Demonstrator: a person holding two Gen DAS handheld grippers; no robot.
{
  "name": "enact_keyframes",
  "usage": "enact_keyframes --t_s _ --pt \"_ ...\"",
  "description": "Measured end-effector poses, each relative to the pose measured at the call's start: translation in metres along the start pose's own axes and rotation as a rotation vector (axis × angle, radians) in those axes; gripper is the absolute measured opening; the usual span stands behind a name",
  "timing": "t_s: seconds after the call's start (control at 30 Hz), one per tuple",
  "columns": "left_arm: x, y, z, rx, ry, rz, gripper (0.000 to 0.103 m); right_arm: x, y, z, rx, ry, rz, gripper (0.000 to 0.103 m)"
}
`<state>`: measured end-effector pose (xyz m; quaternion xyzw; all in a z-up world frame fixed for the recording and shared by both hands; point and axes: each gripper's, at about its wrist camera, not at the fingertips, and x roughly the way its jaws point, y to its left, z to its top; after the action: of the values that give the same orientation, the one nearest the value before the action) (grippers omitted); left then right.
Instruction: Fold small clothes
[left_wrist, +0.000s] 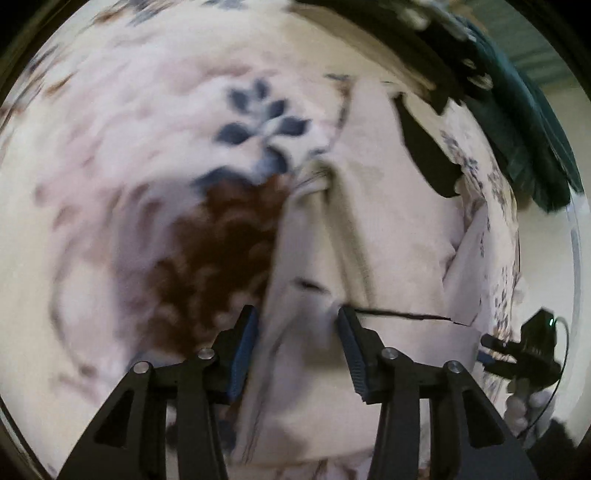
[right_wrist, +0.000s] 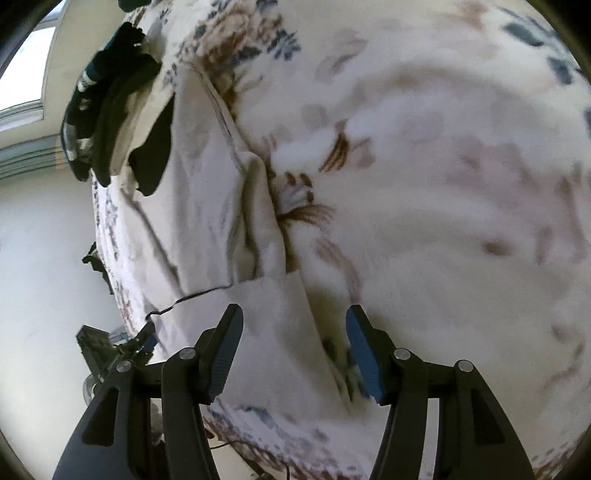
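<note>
Left gripper (left_wrist: 297, 328): angled steeply down over the bed; jaws parted, nothing clamped.
Left fingers (left_wrist: 243, 350): blue-padded, both clear of the cloth as far as the left wrist view shows; the picture is blurred, so light contact cannot be ruled out.
White garment (left_wrist: 388, 229): lies flat on the bedspread (left_wrist: 122, 155), a small pale piece with a raised fold running up its middle and a thin dark line across its near part.
Garment relative to left fingers: its left edge runs up between the two fingers; the right finger stands over the cloth at the end of the dark line, the left finger over the brown patch of the bedspread.
Dark clothes (left_wrist: 517, 122): a heap of black and teal pieces at the far right of the bed, well apart from the fingers.
Right gripper (right_wrist: 293, 332): angled down beside the bed edge; jaws spread, released.
Right fingers (right_wrist: 364, 350): no cloth pressed between them.
Garment relative to right fingers: the near right corner of the white garment (right_wrist: 273, 325) lies between the fingers, its edge nearer the right finger; the left finger stands over the cloth.
Bedspread: floral, white with brown and blue sprigs (right_wrist: 443, 184).
</note>
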<state>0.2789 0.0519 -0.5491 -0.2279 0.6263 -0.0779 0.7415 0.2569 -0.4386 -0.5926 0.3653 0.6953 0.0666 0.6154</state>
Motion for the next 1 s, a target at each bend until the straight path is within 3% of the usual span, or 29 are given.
enact_keyframes --t_s 0.03,0.07,0.1,0.13,0.37,0.5,0.63,0.87,1.0 --pt "0.0 -0.005 0.001 0.03 -0.02 0.016 0.008 0.004 0.002 0.002 -0.015 -0.003 -0.005 0.059" --pt "-0.001 -0.009 0.002 0.053 -0.024 0.029 0.008 0.005 0.006 0.002 -0.035 -0.015 -0.009 0.045" --pt "-0.003 -0.012 0.003 0.065 -0.034 0.043 0.008 0.005 0.013 0.002 -0.069 -0.044 -0.036 0.011" --pt "-0.007 -0.012 0.004 0.069 -0.05 0.038 0.007 0.005 0.018 0.002 -0.091 -0.057 -0.051 0.005" --pt "-0.028 -0.013 0.012 0.082 -0.102 0.01 0.007 -0.022 0.051 -0.004 -0.166 -0.182 -0.056 0.004" --pt "-0.02 -0.009 0.014 0.09 -0.063 -0.011 0.009 -0.033 0.059 -0.002 -0.176 -0.217 -0.048 0.004" --pt "-0.018 0.004 0.005 0.025 0.003 -0.015 0.013 -0.029 0.062 0.005 -0.177 -0.203 -0.067 0.004" --pt "-0.027 0.017 -0.014 -0.028 -0.022 -0.013 0.012 -0.015 0.062 0.005 -0.178 -0.176 -0.091 0.004" --pt "-0.033 0.007 -0.012 0.017 -0.079 -0.004 0.011 -0.011 0.061 0.004 -0.161 -0.176 -0.084 0.004"
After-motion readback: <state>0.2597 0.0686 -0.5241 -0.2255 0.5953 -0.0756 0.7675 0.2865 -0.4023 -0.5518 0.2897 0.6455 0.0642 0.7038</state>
